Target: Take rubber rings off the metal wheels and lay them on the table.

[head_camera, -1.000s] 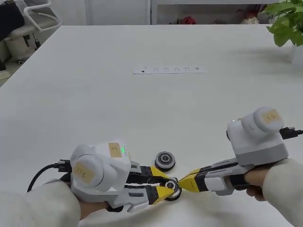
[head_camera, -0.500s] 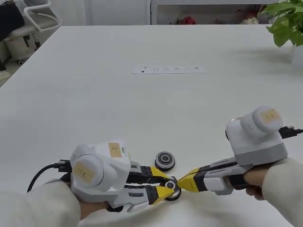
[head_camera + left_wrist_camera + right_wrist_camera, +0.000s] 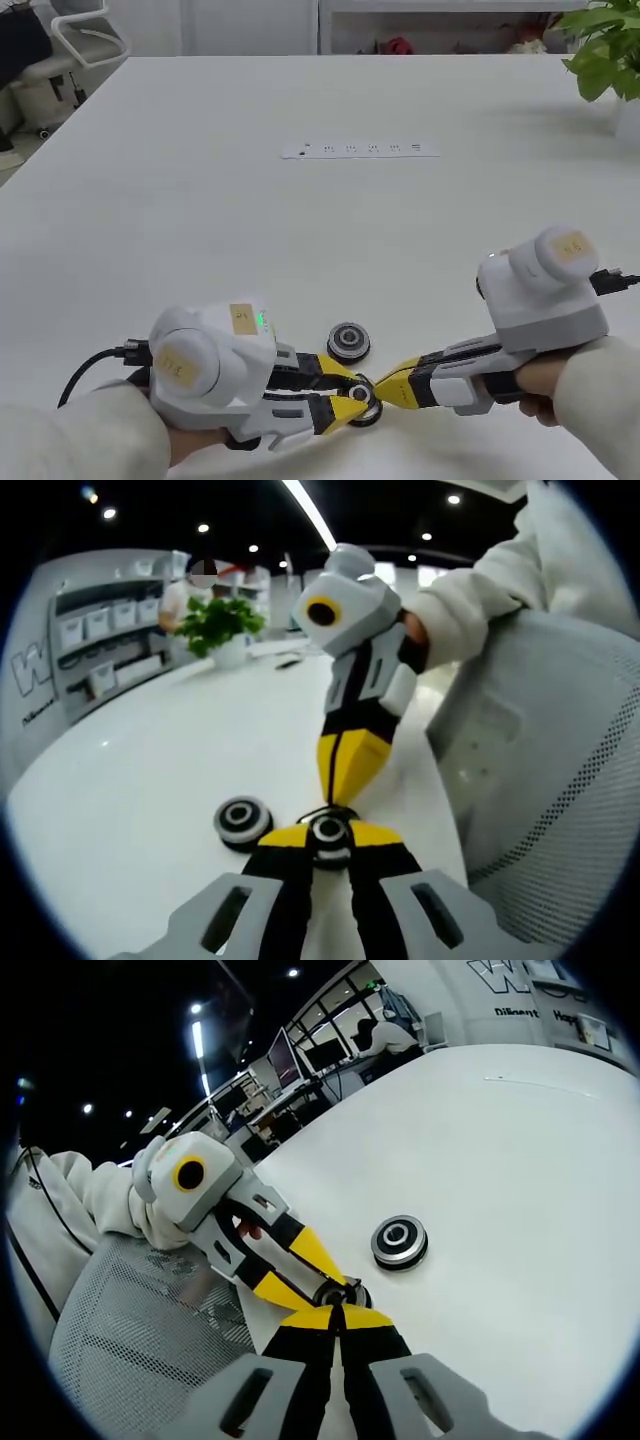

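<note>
L gripper [image 3: 330, 837]: jaws part-closed, yellow tips on either side of the held wheel [image 3: 330, 829], clamping it by the rim.
R gripper [image 3: 340, 1318]: jaws drawn tight together, tips meeting at the held wheel's rim, opp. side from L. Whether they nip that wheel's ring: can't tell, too small.
Grippers: nose to nose, held wheel between them.
Held wheel pos.: low over near edge of table [image 3: 300, 230]; touching it or not, can't tell.
2nd wheel [image 3: 348, 340]: flat on table just beyond the tips, apart from both grippers; rubber ring [image 3: 400, 1261] on it, dark round a metal hub.
Power strip [image 3: 358, 150]: mid-table, well beyond.
Plant [image 3: 603, 50]: far R corner.
</note>
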Action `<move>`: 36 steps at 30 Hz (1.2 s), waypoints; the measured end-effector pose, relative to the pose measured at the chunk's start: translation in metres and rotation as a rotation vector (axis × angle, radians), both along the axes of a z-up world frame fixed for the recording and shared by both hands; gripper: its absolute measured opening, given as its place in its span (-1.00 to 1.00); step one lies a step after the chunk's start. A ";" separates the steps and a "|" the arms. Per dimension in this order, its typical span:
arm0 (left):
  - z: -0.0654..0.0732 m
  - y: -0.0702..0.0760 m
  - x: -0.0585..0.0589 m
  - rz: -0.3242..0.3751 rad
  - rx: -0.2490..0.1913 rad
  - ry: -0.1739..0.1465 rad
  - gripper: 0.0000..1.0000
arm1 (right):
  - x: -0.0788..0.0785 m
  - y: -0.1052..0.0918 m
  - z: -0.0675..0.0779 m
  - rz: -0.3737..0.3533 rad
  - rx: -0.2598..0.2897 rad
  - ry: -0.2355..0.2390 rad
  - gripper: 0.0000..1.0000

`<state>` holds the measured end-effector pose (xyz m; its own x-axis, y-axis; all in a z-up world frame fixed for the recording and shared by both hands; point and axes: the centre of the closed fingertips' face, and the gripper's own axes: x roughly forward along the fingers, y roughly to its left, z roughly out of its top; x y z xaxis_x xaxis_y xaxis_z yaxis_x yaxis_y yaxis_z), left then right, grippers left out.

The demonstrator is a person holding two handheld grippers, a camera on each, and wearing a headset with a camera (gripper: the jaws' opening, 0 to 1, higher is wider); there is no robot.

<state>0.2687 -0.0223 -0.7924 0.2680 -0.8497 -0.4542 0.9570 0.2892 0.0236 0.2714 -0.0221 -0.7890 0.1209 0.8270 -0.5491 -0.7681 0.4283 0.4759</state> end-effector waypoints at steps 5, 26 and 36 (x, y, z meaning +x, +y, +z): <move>0.000 0.000 0.000 0.001 0.000 0.001 -0.72 | 0.003 0.002 0.007 -0.017 0.038 0.000 -1.00; 0.000 0.001 0.000 -0.009 0.030 0.004 -0.72 | 0.003 0.000 0.001 -0.028 0.007 0.002 -1.00; 0.004 0.006 0.002 -0.011 0.072 -0.001 -0.72 | 0.003 0.001 0.003 -0.025 0.009 -0.006 -1.00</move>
<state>0.2703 -0.0166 -0.7885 0.2594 -0.8176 -0.5140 0.9601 0.2761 0.0453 0.2743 -0.0214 -0.7862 0.1447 0.8284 -0.5411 -0.7599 0.4433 0.4755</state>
